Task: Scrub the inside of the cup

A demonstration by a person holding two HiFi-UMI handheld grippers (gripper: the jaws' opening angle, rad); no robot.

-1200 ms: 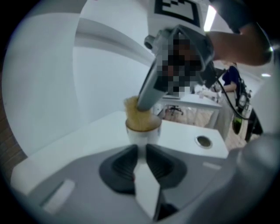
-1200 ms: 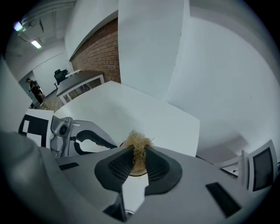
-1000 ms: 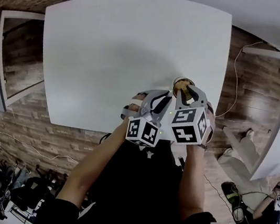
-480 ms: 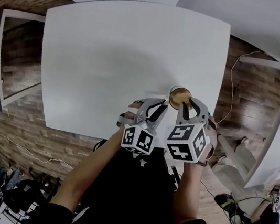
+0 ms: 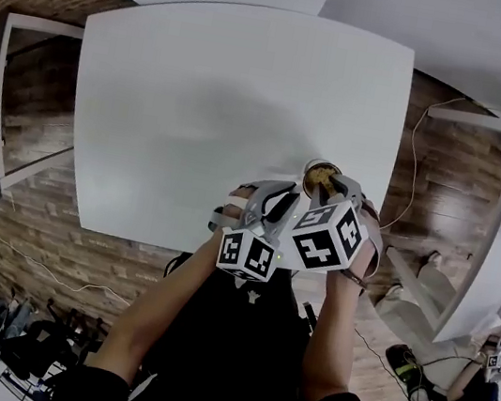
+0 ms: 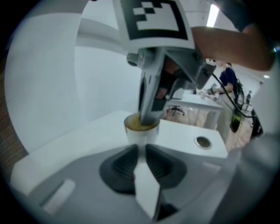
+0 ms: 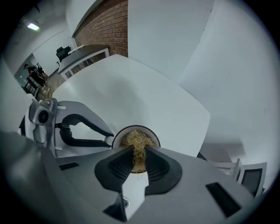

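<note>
The cup (image 5: pixel 322 172) stands at five o'clock on the white counter (image 5: pixel 200 101). From seven o'clock, the left hand-held gripper (image 6: pixel 141 146) pinches its side, jaws narrow. The right hand-held gripper (image 7: pixel 139 153) clamps a straw-coloured scrubber (image 7: pixel 136 141) inside it.

We see a smooth, matt white bench (image 5: pixel 199 110). The cup (image 6: pixel 141 134) looks smooth and white with a slight sheen (plastic or ceramic, we cannot tell). The scrubber (image 7: pixel 136 142) is a rough tangle of straw-coloured fibres. The right gripper (image 7: pixel 139 151) is matt grey plastic, its pads (image 7: pixel 120 164) black and ribbed. The floor (image 5: pixel 446 166) shows wood planks.
</note>
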